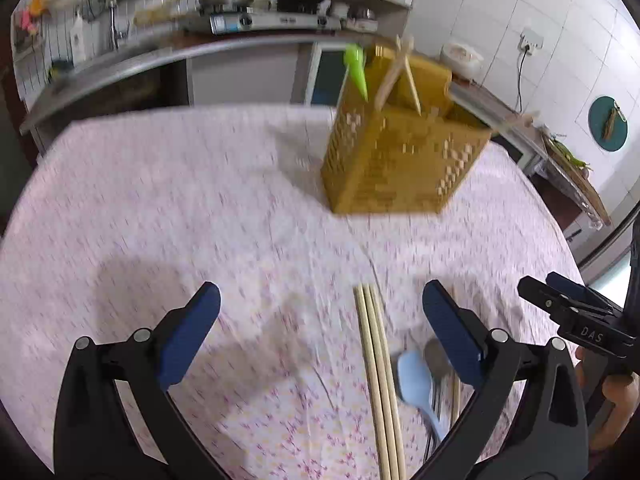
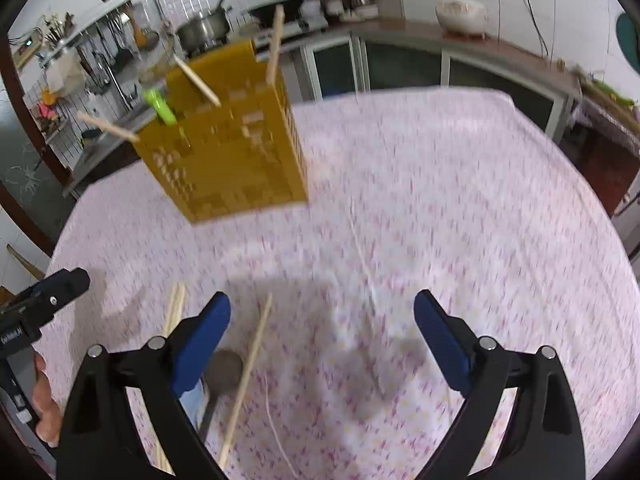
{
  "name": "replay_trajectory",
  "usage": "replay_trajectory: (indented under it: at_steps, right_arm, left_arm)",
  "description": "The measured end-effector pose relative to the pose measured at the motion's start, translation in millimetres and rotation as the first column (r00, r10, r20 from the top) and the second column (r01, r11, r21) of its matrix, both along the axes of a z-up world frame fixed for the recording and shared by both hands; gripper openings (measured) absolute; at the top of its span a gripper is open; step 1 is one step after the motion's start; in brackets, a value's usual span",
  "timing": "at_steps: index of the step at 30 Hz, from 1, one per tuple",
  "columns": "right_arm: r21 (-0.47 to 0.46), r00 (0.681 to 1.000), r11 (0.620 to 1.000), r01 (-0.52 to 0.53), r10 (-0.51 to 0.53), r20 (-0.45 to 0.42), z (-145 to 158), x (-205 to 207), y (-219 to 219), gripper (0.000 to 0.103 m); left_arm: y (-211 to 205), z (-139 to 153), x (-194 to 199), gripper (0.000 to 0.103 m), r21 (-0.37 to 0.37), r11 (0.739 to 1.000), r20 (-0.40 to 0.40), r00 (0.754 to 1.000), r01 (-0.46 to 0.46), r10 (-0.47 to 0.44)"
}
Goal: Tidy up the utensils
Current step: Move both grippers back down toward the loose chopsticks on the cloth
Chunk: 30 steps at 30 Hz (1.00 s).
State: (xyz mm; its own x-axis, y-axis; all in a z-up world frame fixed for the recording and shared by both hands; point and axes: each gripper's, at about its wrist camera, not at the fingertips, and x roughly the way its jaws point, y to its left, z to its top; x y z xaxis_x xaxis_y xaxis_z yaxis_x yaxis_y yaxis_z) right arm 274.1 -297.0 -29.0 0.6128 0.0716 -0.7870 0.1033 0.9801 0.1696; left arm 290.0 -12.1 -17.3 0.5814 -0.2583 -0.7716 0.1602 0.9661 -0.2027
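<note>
A yellow perforated holder [image 1: 400, 160] stands upright on the flowered cloth [image 1: 200, 200] toward the far side of the table, with a green utensil [image 1: 357, 71] and a few wooden sticks [image 1: 394, 74] poking out of its top at odd angles. Nearer, chopsticks [image 1: 378, 380], a pale blue spoon [image 1: 416, 384] and a metal spoon [image 2: 226, 372] lie loose on the cloth. The left gripper [image 1: 320, 332] and the right gripper [image 2: 322, 336] both hang wide open above the cloth, gripping nothing.

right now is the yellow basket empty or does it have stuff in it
Not empty: the yellow basket holds a green utensil and several wooden sticks poking above its rim.
</note>
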Motion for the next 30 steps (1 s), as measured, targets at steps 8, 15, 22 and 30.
replay_trajectory:
  at_steps: [8, 15, 22, 30]
  right_arm:
    - [0.018, 0.990, 0.998, -0.055, 0.057, -0.128, -37.0, -15.6, 18.1, 0.067]
    - [0.109, 0.985, 0.991, -0.076, 0.092, -0.144, -43.4, -23.7, 26.8, 0.045]
    - [0.127, 0.979, 0.988, -0.091, 0.112, -0.169, -49.8, -23.6, 39.4, 0.043]
    - [0.126, 0.976, 0.988, -0.092, 0.115, -0.187, -55.4, -15.1, 47.0, 0.041]
  left_arm:
    - [-11.4, -46.3, -10.9, 0.069, 0.000, 0.999, -0.147, 0.989, 0.036, -0.036]
    - [-18.3, -54.5, -14.5, 0.044, -0.029, 0.998, -0.175, 0.983, 0.054, -0.058]
    - [-33.3, -61.0, -15.3, 0.040, 0.011, 0.997, -0.180, 0.981, 0.081, -0.078]
    - [-45.8, -65.0, -5.2, 0.038, 0.060, 0.993, -0.170, 0.981, 0.102, -0.091]
